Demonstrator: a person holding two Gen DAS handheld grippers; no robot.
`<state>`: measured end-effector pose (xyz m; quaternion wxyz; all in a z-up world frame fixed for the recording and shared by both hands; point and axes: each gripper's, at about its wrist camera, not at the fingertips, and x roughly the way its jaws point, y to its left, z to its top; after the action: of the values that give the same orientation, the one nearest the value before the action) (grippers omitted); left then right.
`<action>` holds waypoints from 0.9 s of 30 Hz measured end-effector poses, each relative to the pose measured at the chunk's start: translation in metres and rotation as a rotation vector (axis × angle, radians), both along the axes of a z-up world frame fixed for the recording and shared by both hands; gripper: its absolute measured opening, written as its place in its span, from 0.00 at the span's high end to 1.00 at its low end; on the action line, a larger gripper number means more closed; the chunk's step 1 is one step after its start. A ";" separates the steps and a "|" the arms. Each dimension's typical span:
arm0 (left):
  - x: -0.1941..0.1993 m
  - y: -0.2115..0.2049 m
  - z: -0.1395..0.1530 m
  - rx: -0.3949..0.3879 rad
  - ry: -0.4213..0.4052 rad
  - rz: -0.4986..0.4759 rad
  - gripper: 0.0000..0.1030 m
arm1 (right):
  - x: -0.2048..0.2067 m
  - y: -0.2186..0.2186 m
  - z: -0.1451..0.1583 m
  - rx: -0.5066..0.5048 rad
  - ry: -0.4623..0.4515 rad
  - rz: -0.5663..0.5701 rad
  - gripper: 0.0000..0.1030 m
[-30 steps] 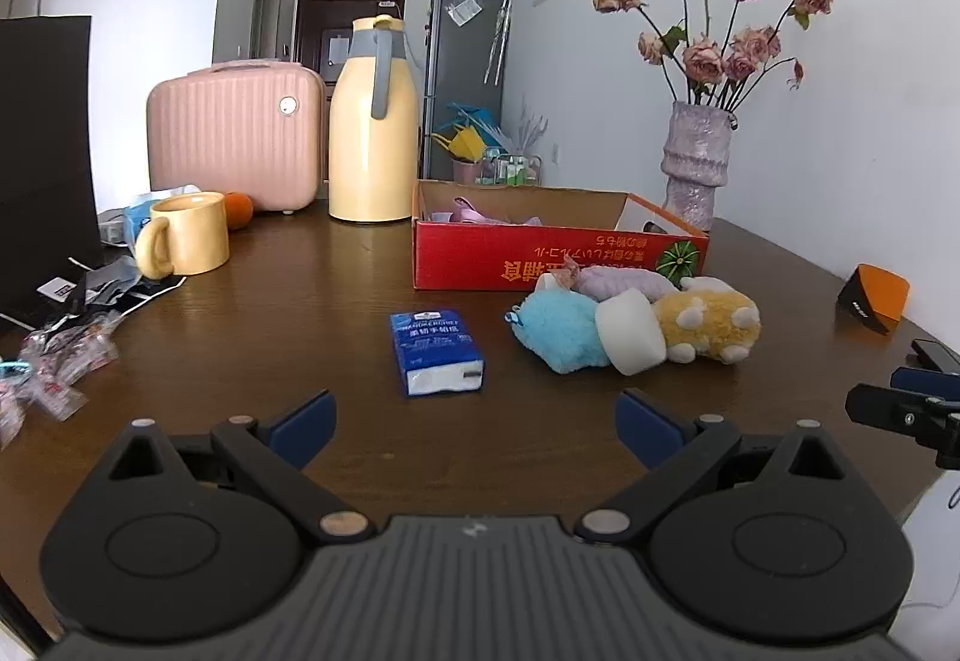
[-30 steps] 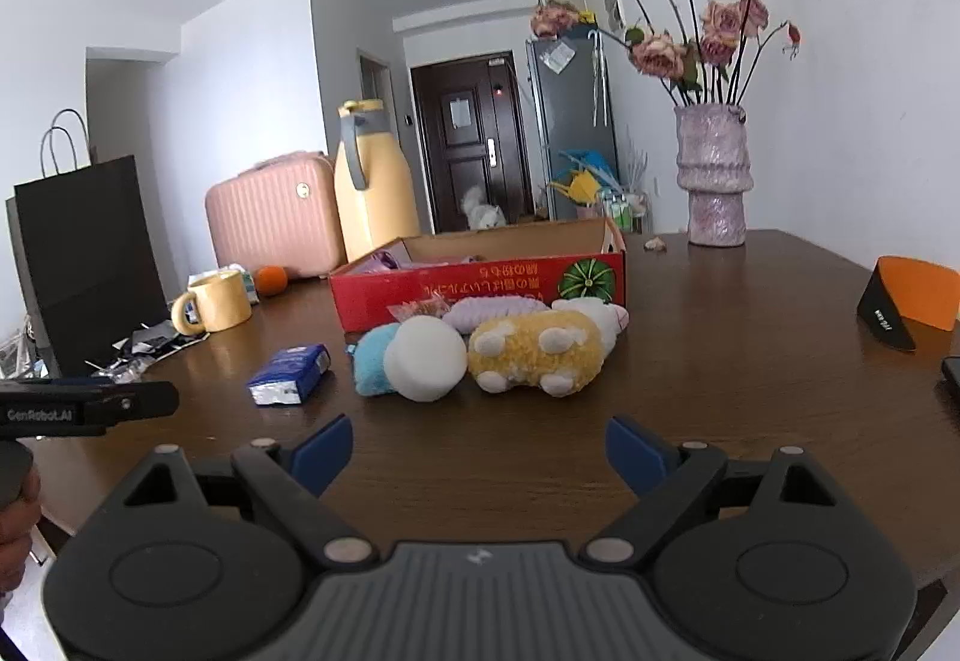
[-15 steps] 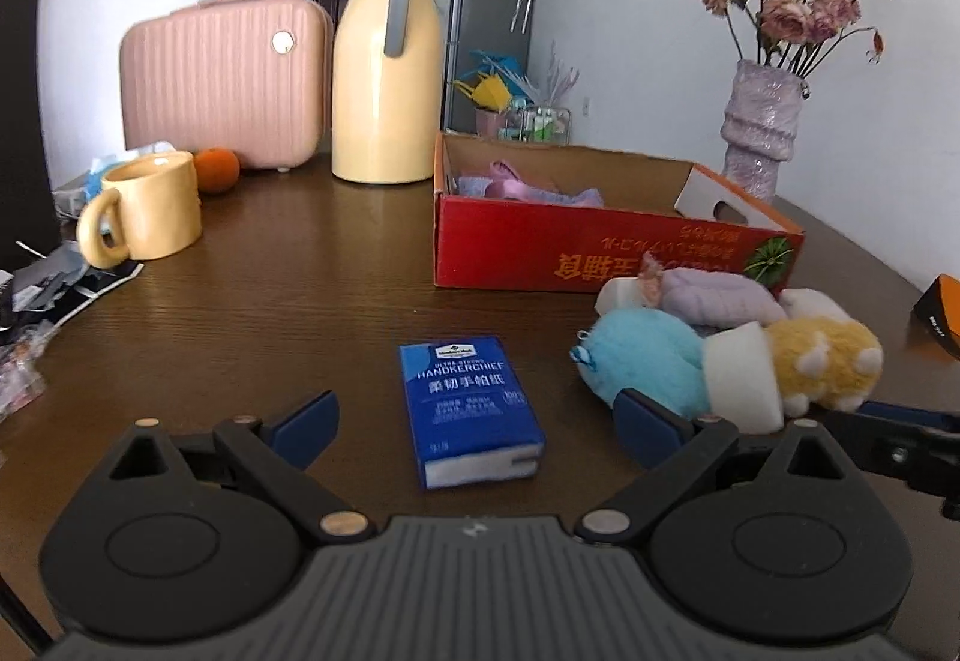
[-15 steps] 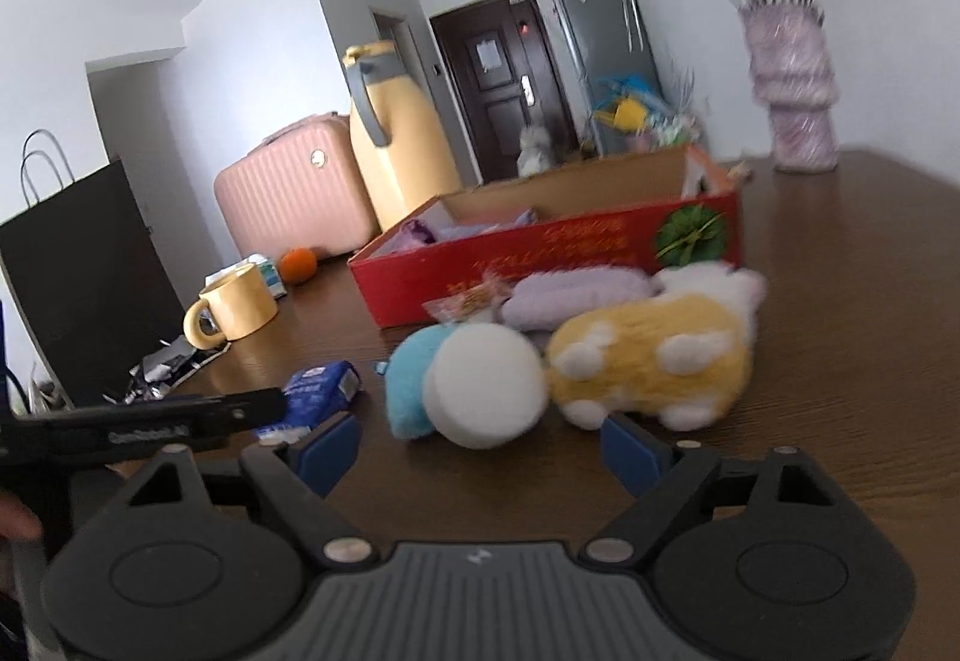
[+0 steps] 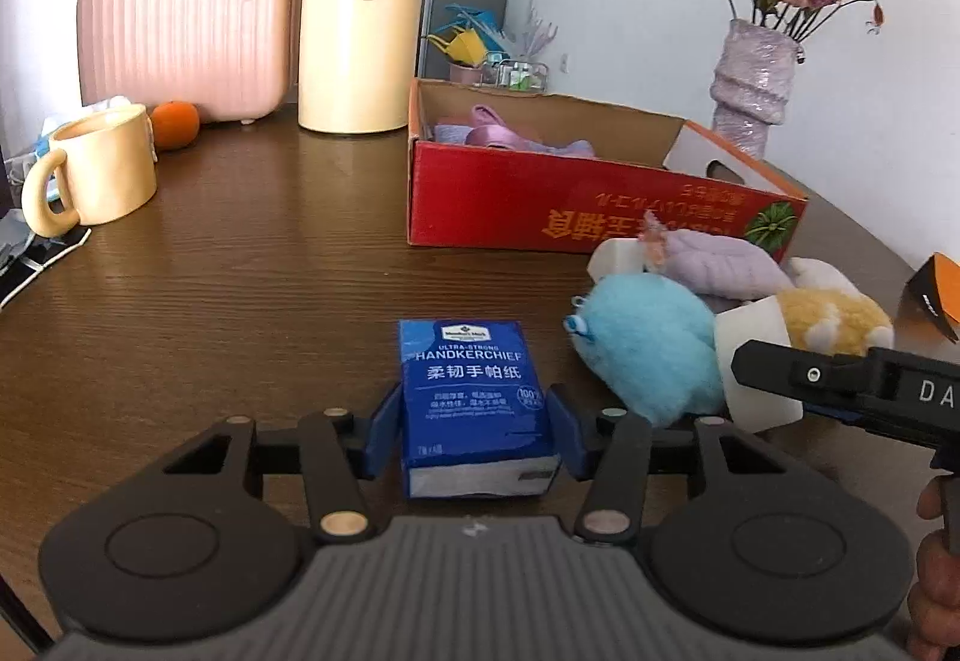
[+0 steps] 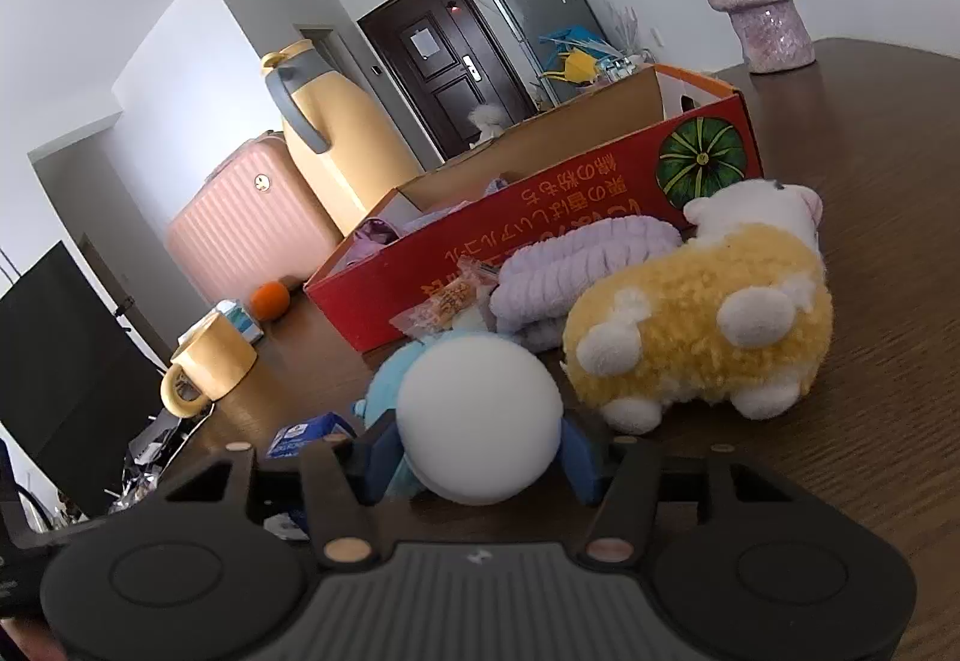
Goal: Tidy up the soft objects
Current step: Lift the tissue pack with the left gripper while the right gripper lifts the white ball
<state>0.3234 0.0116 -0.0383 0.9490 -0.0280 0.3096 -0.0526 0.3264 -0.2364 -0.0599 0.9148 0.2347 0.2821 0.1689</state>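
Note:
A blue handkerchief tissue pack [image 5: 471, 379] lies flat on the brown table between the blue pads of my left gripper [image 5: 474, 436]. That gripper's jaws are closing and both pads touch the pack's sides. My right gripper [image 6: 480, 460] is tilted, and its jaws are closing on a white foam cylinder [image 6: 480, 409], with a pad against each side. Beside the cylinder lie a light blue plush [image 5: 648, 349], a yellow and white plush [image 6: 702, 325] and a lilac fluffy roll [image 6: 576, 265]. Behind them stands an open red cardboard box [image 5: 540, 199] with lilac cloth inside.
A yellow mug [image 5: 102, 169], an orange [image 5: 174, 123], a pink case [image 5: 186, 24] and a tall cream jug [image 5: 360, 30] stand at the back left. A lilac vase [image 5: 750, 84] with dried roses is behind the box. An orange and black object [image 5: 936, 295] sits far right.
Both grippers have moved forward and down to the objects. The left jaws have narrowed around the tissue pack. The right gripper has rolled and its jaws have closed around the white foam cylinder.

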 end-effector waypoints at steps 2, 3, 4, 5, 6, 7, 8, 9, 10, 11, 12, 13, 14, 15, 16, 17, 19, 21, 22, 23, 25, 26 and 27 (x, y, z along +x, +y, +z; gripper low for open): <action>-0.010 -0.003 0.005 0.007 -0.018 -0.009 0.50 | -0.006 -0.002 0.003 -0.002 -0.007 0.002 0.47; -0.017 -0.004 0.009 0.007 -0.029 -0.015 0.50 | -0.010 -0.003 0.005 -0.004 -0.013 0.003 0.47; -0.025 -0.005 0.012 0.008 -0.040 -0.020 0.50 | -0.016 -0.004 0.007 -0.008 -0.022 0.004 0.47; -0.032 -0.007 0.016 0.009 -0.051 -0.025 0.50 | -0.022 -0.006 0.010 -0.018 -0.033 0.004 0.47; -0.039 -0.008 0.020 0.010 -0.061 -0.029 0.50 | -0.028 -0.007 0.012 -0.024 -0.041 0.003 0.47; -0.046 -0.010 0.024 0.010 -0.071 -0.032 0.50 | -0.035 -0.009 0.014 -0.029 -0.050 0.001 0.47; -0.053 -0.012 0.028 0.008 -0.082 -0.036 0.50 | -0.042 -0.011 0.017 -0.036 -0.059 0.001 0.47; -0.062 -0.015 0.032 0.006 -0.095 -0.043 0.50 | -0.050 -0.013 0.021 -0.053 -0.074 -0.001 0.47; -0.069 -0.018 0.035 0.006 -0.106 -0.048 0.50 | -0.060 -0.013 0.025 -0.081 -0.097 -0.005 0.47; -0.076 -0.020 0.038 0.006 -0.116 -0.052 0.50 | -0.070 -0.014 0.029 -0.114 -0.124 -0.010 0.47; -0.083 -0.024 0.042 0.008 -0.129 -0.057 0.50 | -0.079 -0.014 0.033 -0.147 -0.150 -0.014 0.47; -0.088 -0.026 0.046 0.007 -0.138 -0.062 0.50 | -0.089 -0.015 0.037 -0.174 -0.173 -0.016 0.47; -0.094 -0.029 0.049 0.007 -0.148 -0.068 0.50 | -0.097 -0.016 0.042 -0.197 -0.194 -0.015 0.47; -0.099 -0.033 0.052 0.009 -0.158 -0.076 0.50 | -0.106 -0.017 0.045 -0.220 -0.214 -0.015 0.47; -0.103 -0.036 0.055 0.011 -0.167 -0.083 0.50 | -0.113 -0.019 0.049 -0.241 -0.231 -0.016 0.47; -0.107 -0.040 0.057 0.015 -0.175 -0.090 0.50 | -0.119 -0.020 0.052 -0.255 -0.244 -0.018 0.47; -0.113 -0.048 0.062 0.023 -0.192 -0.108 0.50 | -0.128 -0.026 0.056 -0.262 -0.260 -0.022 0.47; -0.116 -0.055 0.065 0.029 -0.203 -0.121 0.50 | -0.134 -0.033 0.059 -0.255 -0.264 -0.026 0.47; -0.116 -0.059 0.065 0.033 -0.205 -0.130 0.50 | -0.136 -0.036 0.059 -0.254 -0.267 -0.028 0.47; -0.116 -0.062 0.066 0.035 -0.207 -0.135 0.50 | -0.137 -0.038 0.060 -0.254 -0.268 -0.031 0.47; -0.113 -0.069 0.067 0.041 -0.205 -0.150 0.50 | -0.138 -0.044 0.061 -0.249 -0.271 -0.038 0.47; -0.112 -0.072 0.067 0.044 -0.204 -0.156 0.50 | -0.138 -0.047 0.060 -0.246 -0.270 -0.041 0.47; -0.108 -0.076 0.067 0.047 -0.201 -0.162 0.50 | -0.136 -0.050 0.060 -0.240 -0.269 -0.043 0.47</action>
<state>0.2151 -0.0640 0.0283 0.9683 0.0246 0.2151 -0.1244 0.1908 -0.2859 -0.0001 0.9691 0.1049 0.1703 0.1442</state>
